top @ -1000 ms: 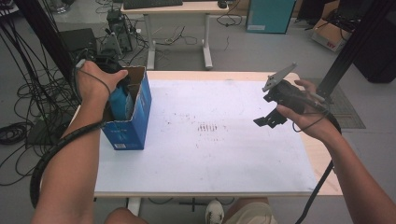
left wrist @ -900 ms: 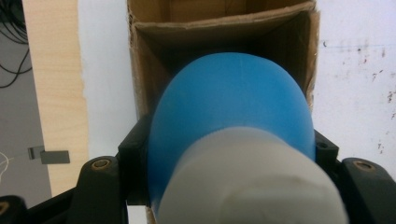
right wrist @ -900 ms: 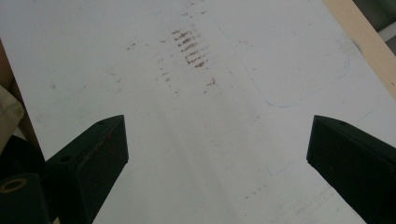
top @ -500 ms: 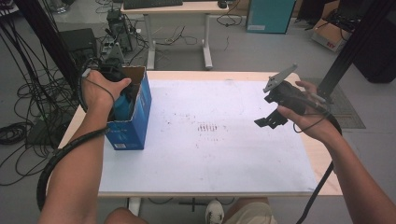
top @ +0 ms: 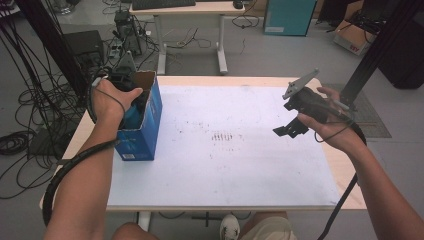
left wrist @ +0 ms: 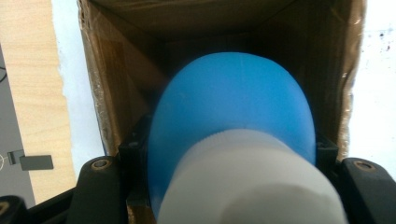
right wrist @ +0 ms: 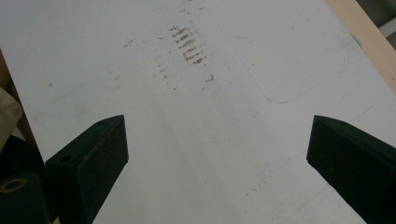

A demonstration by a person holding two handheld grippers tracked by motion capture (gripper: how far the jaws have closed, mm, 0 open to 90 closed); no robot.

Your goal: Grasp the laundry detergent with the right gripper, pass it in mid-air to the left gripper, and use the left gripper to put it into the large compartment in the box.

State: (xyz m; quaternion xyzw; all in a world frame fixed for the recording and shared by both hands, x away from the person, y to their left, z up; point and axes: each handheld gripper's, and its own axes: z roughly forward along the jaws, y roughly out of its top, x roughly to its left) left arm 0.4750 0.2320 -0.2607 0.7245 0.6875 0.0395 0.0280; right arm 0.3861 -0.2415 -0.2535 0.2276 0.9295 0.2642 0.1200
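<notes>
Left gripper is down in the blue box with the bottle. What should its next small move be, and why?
Probably open the left gripper: its jaws grip the blue bottle by its white cap, already down between the cardboard box walls. The right gripper waits open above the table.

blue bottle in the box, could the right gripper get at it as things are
Probably not yet. The blue bottle sits down inside the open cardboard box, clamped between the left gripper's jaws, which fill the opening. The right gripper hangs open above the white mat, well across the table.
</notes>
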